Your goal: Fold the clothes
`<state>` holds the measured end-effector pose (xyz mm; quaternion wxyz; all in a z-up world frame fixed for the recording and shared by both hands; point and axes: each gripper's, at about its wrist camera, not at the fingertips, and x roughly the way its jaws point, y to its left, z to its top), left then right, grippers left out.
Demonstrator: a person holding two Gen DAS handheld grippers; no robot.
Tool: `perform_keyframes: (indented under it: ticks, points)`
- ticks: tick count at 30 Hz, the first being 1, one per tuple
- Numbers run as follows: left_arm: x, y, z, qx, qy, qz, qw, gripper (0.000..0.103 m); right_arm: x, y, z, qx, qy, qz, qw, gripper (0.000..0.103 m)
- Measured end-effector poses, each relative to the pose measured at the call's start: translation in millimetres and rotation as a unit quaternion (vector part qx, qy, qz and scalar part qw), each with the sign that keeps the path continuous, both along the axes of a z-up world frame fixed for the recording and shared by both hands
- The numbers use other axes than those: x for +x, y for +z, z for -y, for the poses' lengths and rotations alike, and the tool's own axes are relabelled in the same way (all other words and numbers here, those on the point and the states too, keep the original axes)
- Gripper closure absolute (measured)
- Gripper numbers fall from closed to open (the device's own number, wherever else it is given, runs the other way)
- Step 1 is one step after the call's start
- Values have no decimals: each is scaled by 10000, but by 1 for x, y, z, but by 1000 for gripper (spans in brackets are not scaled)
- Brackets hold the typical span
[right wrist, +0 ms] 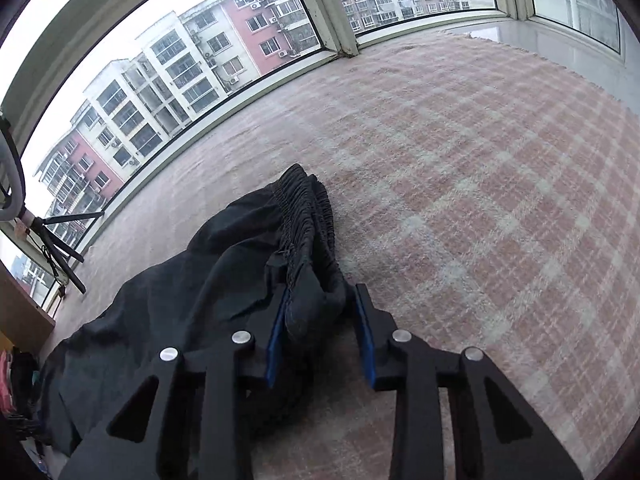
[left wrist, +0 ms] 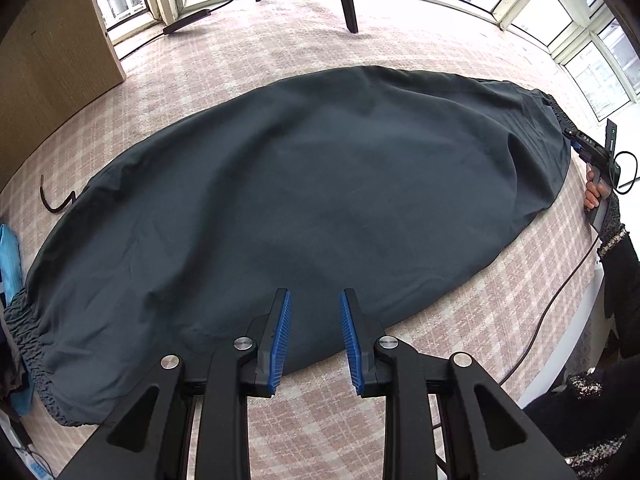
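Only writing readable anywhere is "DAS" in small white letters on the body of the right claw [left wrist: 578,145], seen from the left wrist camera. That claw sits at the elastic waistband end of the dark slate-grey fabric trousers [left wrist: 304,200], and a bunched fold of the cloth is between its blue pads [right wrist: 276,334]. The left pad touches the cloth, but a gap shows on the right side, so it isn't really clamped. The hand [left wrist: 594,194] in a dark speckled knit sleeve [left wrist: 612,226] holds it angled down.

The left claw [left wrist: 316,338] points steeply down over the trousers' near edge, partly open, nothing between the pads.

The trousers lie spread flat across the pink-and-cream checked blanket [left wrist: 460,312] covering the surface by the windows.
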<state>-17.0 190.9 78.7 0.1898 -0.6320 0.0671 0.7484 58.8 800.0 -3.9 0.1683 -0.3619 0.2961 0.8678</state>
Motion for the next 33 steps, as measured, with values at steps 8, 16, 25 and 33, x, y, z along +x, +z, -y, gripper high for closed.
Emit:
perform_keyframes:
  ticks: [8, 16, 25, 33]
  points:
    - [0, -2, -23, 229, -337, 6, 9992, 79, 22, 57, -20, -320, -664, -1152, 9906, 92]
    - [31, -10, -84, 170, -1398, -213, 9898, 71, -26, 48, -22, 81, -450, -261, 9986, 92]
    - [66, -13, -47, -718, -1554, -614, 9833, 69, 16, 76, 7, 413, -293, 121, 9986, 69]
    - [61, -34, -59, -1011, -2155, -1067, 9654, 70, 26, 80, 186, -385, 2463, -8, 9684, 69]
